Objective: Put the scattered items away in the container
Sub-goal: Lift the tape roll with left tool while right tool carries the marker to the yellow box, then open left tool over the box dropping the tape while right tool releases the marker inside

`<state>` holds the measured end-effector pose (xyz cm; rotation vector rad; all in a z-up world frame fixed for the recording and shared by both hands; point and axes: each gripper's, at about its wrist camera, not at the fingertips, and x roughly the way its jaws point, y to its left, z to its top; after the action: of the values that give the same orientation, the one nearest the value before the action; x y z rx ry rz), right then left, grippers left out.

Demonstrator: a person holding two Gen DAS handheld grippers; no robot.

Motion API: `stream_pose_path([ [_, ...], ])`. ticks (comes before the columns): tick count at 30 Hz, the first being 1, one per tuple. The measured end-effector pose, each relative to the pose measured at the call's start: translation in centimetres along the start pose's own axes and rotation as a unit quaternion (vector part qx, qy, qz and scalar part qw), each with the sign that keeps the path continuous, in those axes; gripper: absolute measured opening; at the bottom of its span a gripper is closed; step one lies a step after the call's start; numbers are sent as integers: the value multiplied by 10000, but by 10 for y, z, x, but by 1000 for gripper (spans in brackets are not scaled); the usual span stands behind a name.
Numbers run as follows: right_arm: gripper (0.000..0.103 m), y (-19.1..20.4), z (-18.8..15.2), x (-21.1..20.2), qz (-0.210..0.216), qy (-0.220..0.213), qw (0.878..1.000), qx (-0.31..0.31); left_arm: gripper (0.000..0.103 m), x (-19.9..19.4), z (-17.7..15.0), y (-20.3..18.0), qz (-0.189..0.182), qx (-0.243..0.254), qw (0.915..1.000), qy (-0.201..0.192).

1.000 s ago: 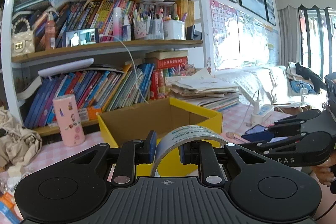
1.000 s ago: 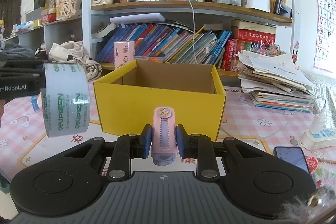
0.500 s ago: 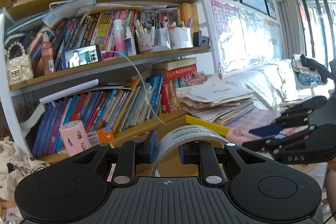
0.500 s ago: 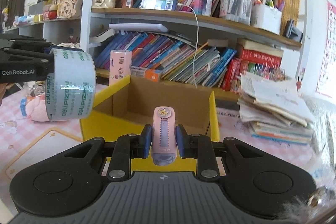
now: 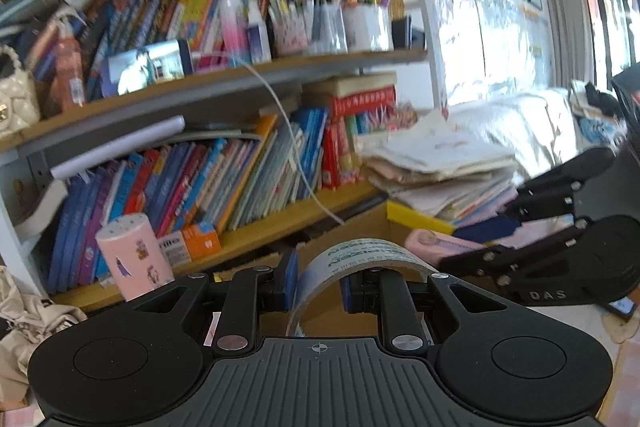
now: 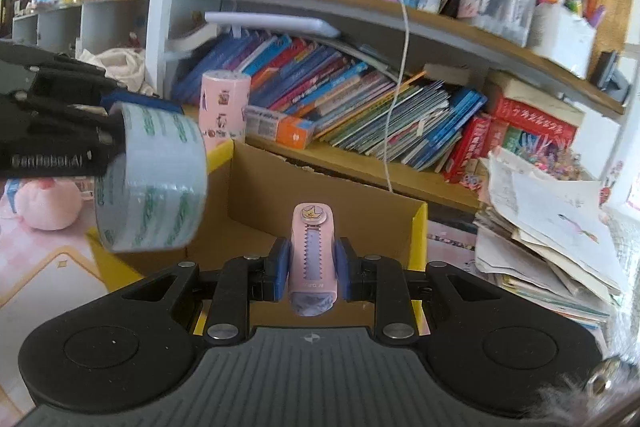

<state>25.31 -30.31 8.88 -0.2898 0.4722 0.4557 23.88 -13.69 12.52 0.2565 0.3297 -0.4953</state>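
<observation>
L gripper (image 5: 318,285), clamped on a roll of clear tape (image 6: 150,183), holds it above the left wall of the yellow cardboard box (image 6: 418,231). R gripper (image 6: 311,269), clamped on a pink utility knife (image 6: 312,251), holds it over the box's open interior, w/ bookshelf (image 6: 360,23) behind the box.

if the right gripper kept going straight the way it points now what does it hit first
Probably the inner back wall of the cardboard box, which lies straight beyond the right gripper and the pink item it holds; depth is hard to judge.

Left claw (image 5: 318,285) clamped on a tape roll (image 5: 352,259), right claw (image 6: 312,265) clamped on a pink cutter (image 6: 312,247), both angled slightly downward
</observation>
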Motion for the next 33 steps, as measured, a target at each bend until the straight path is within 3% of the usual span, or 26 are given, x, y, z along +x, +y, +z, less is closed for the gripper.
stream_pose_path([
  [15,23,-2,-9,78,311,1129,9926,-326,21,64,-24,5,-327,182,9943,996],
  [24,23,-6,-12,87,437,1234,9911,-224,25,77,-37,-6,-411,368,9908,1232],
  [28,26,-5,-11,87,459,1231,9911,-220,34,77,-37,-7,-446,416,9903,1248],
  [31,37,-6,-10,85,355,1188,9920,-238,57,71,-36,-13,-394,566,9914,1109],
  [33,47,-8,-11,83,325,1150,9926,-224,59,67,-35,-16,-320,645,9923,1011],
])
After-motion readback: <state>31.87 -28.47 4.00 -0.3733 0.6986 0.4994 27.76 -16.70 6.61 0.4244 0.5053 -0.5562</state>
